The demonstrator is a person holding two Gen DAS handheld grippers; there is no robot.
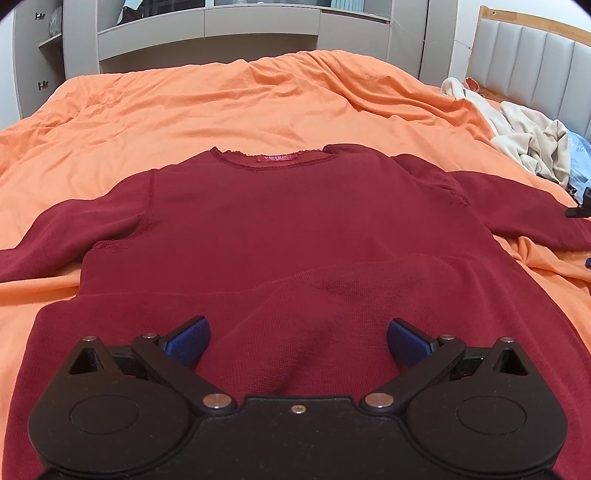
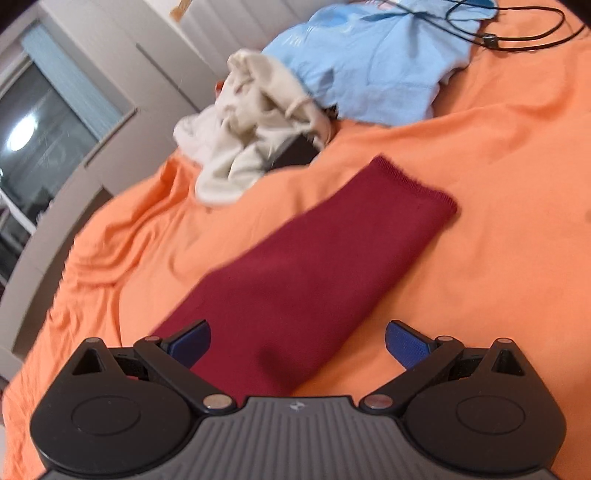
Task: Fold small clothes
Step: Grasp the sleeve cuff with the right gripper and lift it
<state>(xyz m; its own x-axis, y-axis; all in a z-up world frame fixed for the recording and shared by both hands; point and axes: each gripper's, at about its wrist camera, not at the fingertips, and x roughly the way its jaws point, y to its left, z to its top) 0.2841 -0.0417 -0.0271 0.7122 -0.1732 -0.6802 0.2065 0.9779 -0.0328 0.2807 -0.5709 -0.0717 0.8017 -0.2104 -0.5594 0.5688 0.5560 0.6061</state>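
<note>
A dark red long-sleeved top (image 1: 295,229) lies flat on the orange bedspread (image 1: 221,107), neckline and red label (image 1: 277,158) at the far end, sleeves spread to both sides. My left gripper (image 1: 298,341) is open over the top's near hem, which is rumpled between the blue pads (image 1: 188,341). My right gripper (image 2: 297,343) is open over the top's right sleeve (image 2: 314,266), whose cuff (image 2: 413,181) points away from me. Part of the right gripper (image 1: 581,206) shows at the right edge of the left wrist view.
A cream garment (image 2: 251,122) and a light blue garment (image 2: 376,62) lie piled beyond the sleeve, near the padded headboard (image 1: 535,66). A black cable (image 2: 517,33) lies on the bed by the blue garment. Grey cabinets (image 1: 207,33) stand past the bed's far edge.
</note>
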